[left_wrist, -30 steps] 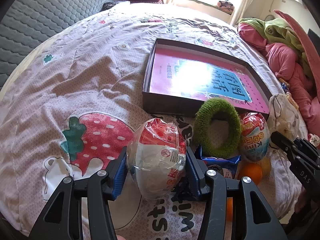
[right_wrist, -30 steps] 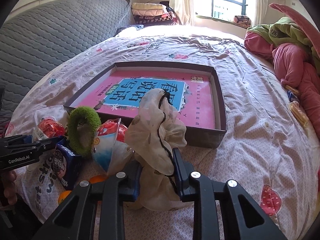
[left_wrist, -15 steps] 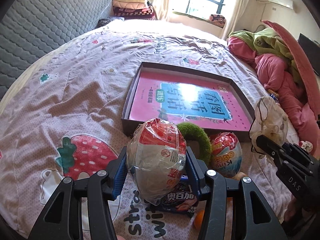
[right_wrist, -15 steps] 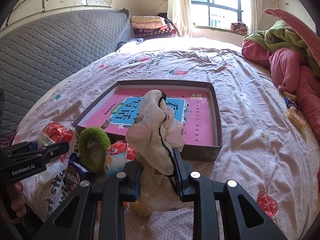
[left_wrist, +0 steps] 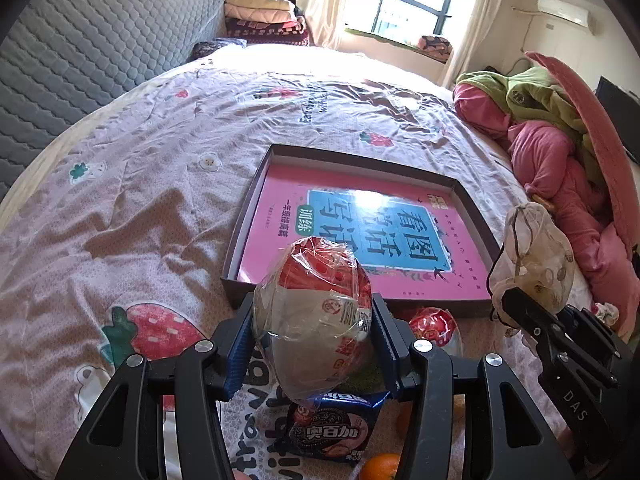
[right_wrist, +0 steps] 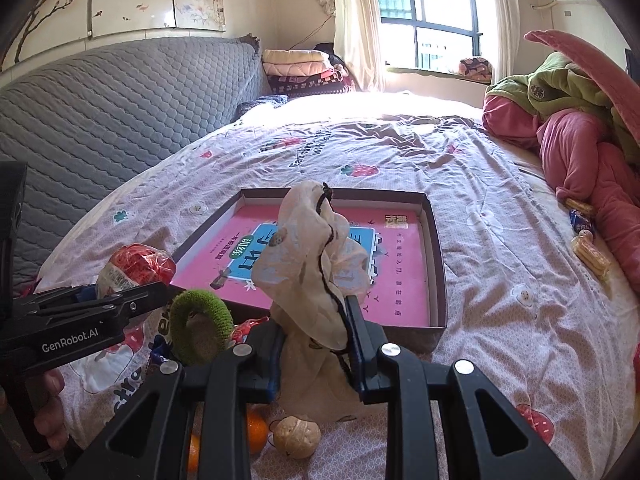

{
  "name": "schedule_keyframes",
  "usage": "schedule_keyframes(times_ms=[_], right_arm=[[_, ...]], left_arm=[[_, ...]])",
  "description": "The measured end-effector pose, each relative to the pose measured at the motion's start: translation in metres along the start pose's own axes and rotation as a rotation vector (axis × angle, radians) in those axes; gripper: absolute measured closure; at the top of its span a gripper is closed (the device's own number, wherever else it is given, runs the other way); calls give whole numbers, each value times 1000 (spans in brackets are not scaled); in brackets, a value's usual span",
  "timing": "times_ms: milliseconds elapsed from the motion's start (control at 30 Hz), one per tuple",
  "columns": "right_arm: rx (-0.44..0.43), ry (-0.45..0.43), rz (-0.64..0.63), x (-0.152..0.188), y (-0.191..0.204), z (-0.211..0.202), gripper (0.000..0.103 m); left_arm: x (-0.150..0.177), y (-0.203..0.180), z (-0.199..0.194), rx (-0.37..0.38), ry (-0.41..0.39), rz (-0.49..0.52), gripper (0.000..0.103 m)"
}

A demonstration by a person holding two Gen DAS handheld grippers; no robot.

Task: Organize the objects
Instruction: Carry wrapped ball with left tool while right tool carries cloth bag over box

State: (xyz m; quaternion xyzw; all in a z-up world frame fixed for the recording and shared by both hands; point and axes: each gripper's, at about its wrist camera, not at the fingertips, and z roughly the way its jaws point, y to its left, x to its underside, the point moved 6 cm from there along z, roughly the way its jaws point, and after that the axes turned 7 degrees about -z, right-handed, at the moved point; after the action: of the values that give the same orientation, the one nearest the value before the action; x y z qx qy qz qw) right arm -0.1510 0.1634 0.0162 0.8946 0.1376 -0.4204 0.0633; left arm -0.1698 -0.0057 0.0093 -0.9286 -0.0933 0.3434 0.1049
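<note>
My left gripper (left_wrist: pixel 312 340) is shut on a red-and-white plastic-wrapped egg toy (left_wrist: pixel 316 312), held above the bed in front of the shallow brown box (left_wrist: pixel 256 208) with a pink book lining. My right gripper (right_wrist: pixel 316 344) is shut on a cream drawstring cloth pouch (right_wrist: pixel 316 264), also lifted before the box (right_wrist: pixel 436 248). The pouch (left_wrist: pixel 532 256) shows at the right in the left wrist view. The egg toy (right_wrist: pixel 136 268) shows at the left in the right wrist view. On the bed lie a green scrunchie (right_wrist: pixel 200 324), a second wrapped egg (left_wrist: pixel 432 326), a blue biscuit packet (left_wrist: pixel 332 432), oranges (left_wrist: pixel 380 466) and a walnut (right_wrist: pixel 296 436).
The pink printed bedsheet (left_wrist: pixel 160 160) spreads left and behind the box. A grey quilted headboard (right_wrist: pixel 100 120) stands at left. Pink and green bedding (right_wrist: pixel 568 120) is piled at right, with snack packets (right_wrist: pixel 588 248) beside it.
Both grippers have risen with their loads; the box and the items on the bed now sit lower and farther in both views. The grips are unchanged.
</note>
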Motion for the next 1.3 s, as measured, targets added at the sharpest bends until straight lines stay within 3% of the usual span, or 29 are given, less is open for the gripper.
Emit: schedule_keyframes(times_ms=[767, 1300], right_arm=[[47, -16, -18, -33, -10, 22, 76], [62, -11, -13, -40, -25, 52, 76]], left_arm=[[-57, 1, 22, -6, -17, -2, 49], [-64, 0, 55, -19, -2, 35, 49]])
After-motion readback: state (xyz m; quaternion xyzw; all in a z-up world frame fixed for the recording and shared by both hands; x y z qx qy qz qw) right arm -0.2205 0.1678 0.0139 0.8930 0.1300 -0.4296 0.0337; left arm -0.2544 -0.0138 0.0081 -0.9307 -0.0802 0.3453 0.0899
